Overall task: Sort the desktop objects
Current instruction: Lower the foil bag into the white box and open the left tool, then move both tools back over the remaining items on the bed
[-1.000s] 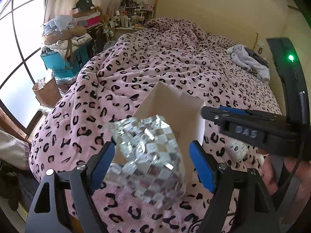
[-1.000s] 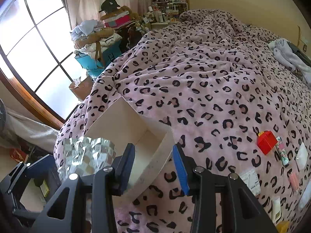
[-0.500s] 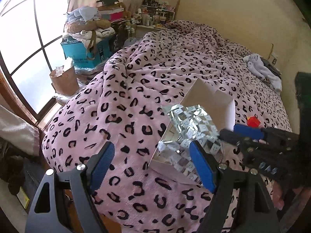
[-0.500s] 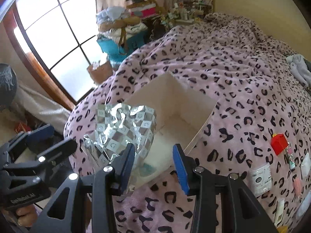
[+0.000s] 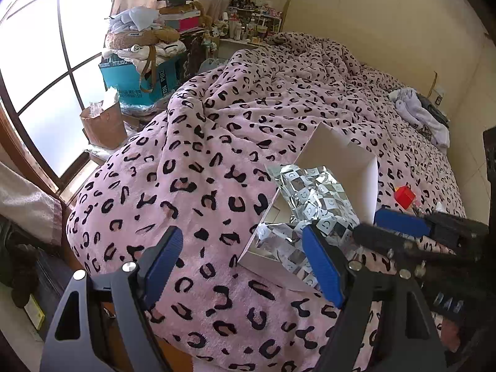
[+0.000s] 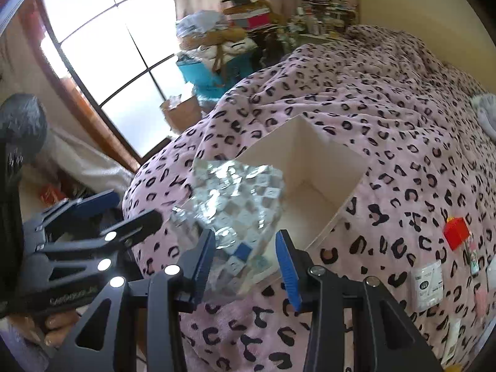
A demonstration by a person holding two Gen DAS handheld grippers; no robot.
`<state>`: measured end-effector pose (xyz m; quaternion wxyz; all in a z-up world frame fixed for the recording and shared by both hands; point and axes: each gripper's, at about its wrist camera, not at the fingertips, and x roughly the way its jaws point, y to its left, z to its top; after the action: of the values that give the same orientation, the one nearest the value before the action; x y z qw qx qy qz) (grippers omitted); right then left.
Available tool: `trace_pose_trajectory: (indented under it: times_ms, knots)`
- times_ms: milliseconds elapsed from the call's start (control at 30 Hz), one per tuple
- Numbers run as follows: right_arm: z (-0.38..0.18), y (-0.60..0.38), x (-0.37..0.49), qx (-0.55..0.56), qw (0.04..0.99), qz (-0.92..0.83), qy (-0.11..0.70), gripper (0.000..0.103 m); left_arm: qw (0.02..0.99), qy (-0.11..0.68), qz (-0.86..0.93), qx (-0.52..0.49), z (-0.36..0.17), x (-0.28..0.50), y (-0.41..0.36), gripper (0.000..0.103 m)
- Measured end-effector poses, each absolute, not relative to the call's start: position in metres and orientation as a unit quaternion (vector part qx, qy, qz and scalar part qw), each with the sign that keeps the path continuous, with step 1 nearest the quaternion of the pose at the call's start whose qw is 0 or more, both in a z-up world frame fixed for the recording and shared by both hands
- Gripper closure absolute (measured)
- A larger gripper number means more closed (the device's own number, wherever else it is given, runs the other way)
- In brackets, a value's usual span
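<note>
Sorting: foil bag [image 5: 313, 198] sits in white box [image 5: 356, 161] on bed [image 5: 192, 167]
Left gripper [image 5: 245, 266]: fingers wide apart, empty
Right gripper [image 6: 246, 265]: fingers apart, empty
Tip: push bag fully down, keep box steady

Both wrist cameras look forward and down across the leopard-print blanket [image 5: 217, 142] from its near edge; the left sits farther left. Both share the close white box [image 5: 341, 158] [image 6: 313, 155] and foil bag [image 5: 313, 195] [image 6: 238, 192].

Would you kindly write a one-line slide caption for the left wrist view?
Open left gripper hangs beside a white box holding a crumpled silver bag on a leopard-print blanket.
</note>
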<state>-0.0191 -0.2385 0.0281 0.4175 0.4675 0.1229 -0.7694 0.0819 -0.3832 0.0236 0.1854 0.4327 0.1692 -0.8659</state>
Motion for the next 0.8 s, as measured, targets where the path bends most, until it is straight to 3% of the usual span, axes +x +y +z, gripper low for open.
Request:
trace_pose_trajectory:
  times_ms: [267, 433, 800]
  knots:
    - [0.016, -0.242, -0.028, 0.476, 0.403, -0.774, 0.112, 0.062, 0.185, 0.165, -0.865, 0.436, 0.023, 0.082, -0.38, 0.023]
    - [-0.006, -0.244, -0.046, 0.495, 0.333, -0.791, 0.135, 0.062, 0.181, 0.167, -0.865, 0.438, 0.021, 0.079, -0.377, 0.023]
    - [0.024, -0.21, -0.044, 0.469, 0.326, -0.816, 0.091, 0.062, 0.165, 0.153, -0.871, 0.437, 0.027, 0.066, -0.356, 0.023]
